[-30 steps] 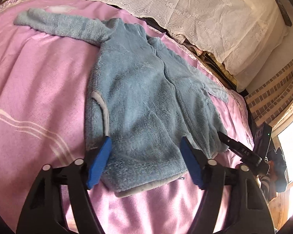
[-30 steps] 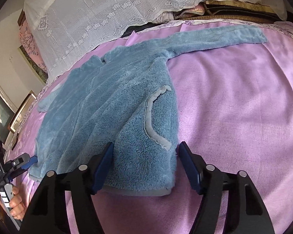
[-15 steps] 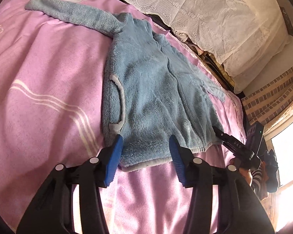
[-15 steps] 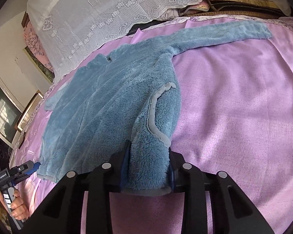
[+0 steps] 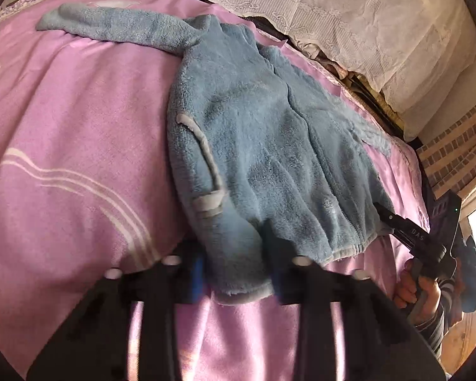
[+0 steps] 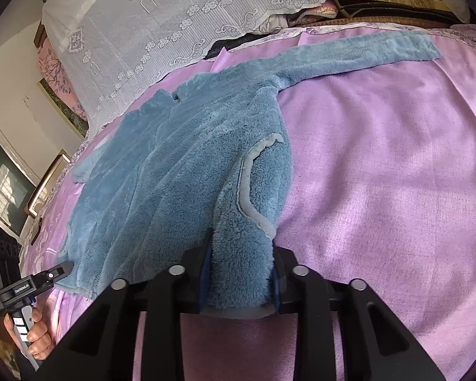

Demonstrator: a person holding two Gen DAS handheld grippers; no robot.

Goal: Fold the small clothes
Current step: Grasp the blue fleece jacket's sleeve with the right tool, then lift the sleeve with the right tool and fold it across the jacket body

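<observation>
1. Blue fleece jacket (image 5: 269, 146) lies flat, front up, on the pink bedspread (image 5: 73, 133) of a bed. Zipper runs down the middle; one sleeve (image 6: 358, 54) stretches out sideways toward the lace-covered pillows (image 6: 161, 25).
2. Left gripper (image 5: 234, 270) points down at a slant toward the hem. Its jaws are closing, with a bunch of hem fleece between them, beside the grey-trimmed pocket (image 5: 206, 171). The pads press the fabric from both sides. View is motion-blurred here.
3. Right gripper (image 6: 239, 282) is also slanted downward, at the opposite hem corner. Its jaws are closing and pinch a thick fold of fleece just below the other pocket trim (image 6: 247, 184). Fabric rises in a ridge up from the jaws.
4. In the left wrist view, the right gripper shows at the far hem corner, held pistol-style by a hand (image 5: 412, 285) with a striped cuff.
5. In the right wrist view, the left gripper (image 6: 60, 270) meets the hem at lower left; fingers (image 6: 38, 330) wrap its handle.
6. Both hem corners are gripped; rest of the jacket lies on the bedspread.
</observation>
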